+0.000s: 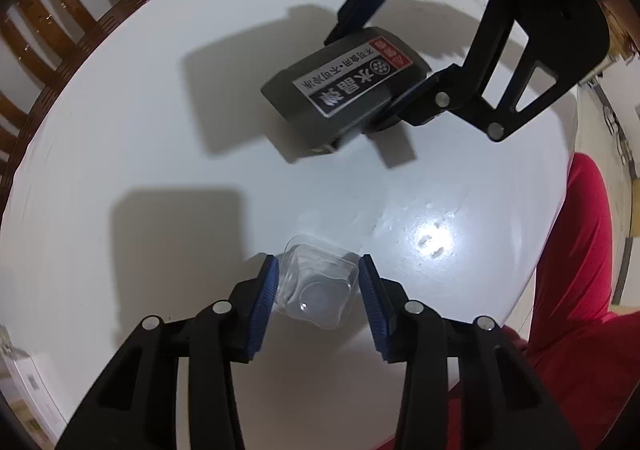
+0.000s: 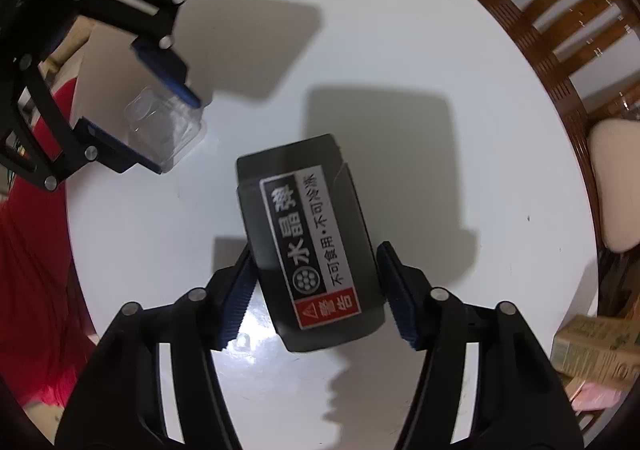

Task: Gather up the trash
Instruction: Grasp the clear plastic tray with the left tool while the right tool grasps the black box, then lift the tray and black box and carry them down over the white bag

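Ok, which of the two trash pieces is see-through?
The clear plastic cup between the left gripper jaws; the grey box in the right gripper is opaque, with a printed label.

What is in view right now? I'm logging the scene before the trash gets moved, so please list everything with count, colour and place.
dark box: 1, dark grey with a black, white and red label, above the table between the right gripper's pads
clear plastic cup: 1, transparent, between the left gripper's pads
table: 1, white, round, under both grippers
wooden chairs: brown with a cream cushion, beside the table's edge; count unclear
carton: 1, tan and green, at the right wrist view's lower right edge
red clothing: the person's, at the table's edge
left gripper: 1, black with blue pads
right gripper: 1, black with blue pads
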A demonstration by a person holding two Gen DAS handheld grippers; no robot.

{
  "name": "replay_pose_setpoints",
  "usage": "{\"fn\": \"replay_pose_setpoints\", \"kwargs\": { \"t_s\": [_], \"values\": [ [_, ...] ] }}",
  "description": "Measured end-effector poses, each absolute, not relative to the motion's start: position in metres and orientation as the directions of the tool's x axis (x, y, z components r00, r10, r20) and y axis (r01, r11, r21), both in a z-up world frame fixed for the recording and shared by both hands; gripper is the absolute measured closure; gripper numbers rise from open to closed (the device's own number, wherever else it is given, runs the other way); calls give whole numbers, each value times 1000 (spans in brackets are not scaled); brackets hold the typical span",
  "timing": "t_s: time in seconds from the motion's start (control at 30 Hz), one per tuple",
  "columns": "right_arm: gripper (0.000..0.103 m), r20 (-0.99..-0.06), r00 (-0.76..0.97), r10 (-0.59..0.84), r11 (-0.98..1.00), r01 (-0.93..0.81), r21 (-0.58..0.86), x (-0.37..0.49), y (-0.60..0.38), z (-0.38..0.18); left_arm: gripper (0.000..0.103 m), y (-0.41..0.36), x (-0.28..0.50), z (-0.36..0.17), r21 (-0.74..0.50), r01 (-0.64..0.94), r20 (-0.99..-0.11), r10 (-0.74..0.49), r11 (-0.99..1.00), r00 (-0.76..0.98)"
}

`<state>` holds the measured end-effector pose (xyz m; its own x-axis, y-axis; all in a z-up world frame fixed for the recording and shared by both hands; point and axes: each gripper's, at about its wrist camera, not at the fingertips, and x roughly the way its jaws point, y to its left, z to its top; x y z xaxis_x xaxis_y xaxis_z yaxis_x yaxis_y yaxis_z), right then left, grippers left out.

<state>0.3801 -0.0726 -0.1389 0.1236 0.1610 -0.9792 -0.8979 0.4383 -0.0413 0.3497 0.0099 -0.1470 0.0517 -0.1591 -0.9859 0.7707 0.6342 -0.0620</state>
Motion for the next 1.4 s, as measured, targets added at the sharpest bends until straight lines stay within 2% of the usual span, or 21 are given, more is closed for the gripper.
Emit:
{"fn": "replay_pose_setpoints", "kwargs": {
  "t_s": [0.2, 0.33, 0.4, 0.53, 0.93, 1.4],
  "values": [
    [49, -961, 235, 149, 630, -771, -91, 373, -80, -135, 67, 14, 344, -144, -31, 697, -980, -158, 717, 119],
    [50, -938, 332, 99, 760, -633, -144, 364, -90, -133, 67, 27, 336, -145, -69, 610, -976, -181, 790, 125],
    [50, -940, 309, 142, 795, -601, -78, 362, -96, -132, 68, 32, 336, -144, -85, 563, -973, -189, 822, 130],
    [50, -927, 362, 96, 829, -544, -126, 353, -101, -128, 68, 45, 334, -140, -91, 487, -969, -189, 869, 157],
    [50, -858, 485, 167, 912, -407, -52, 321, -123, -65, 68, 43, 295, -95, 34, 410, -940, -110, 911, 323],
    [50, -746, 624, 232, 922, -385, -35, 189, -142, 11, 68, 45, 213, -37, 27, 426, -901, -162, 904, 402]
  ]
}}
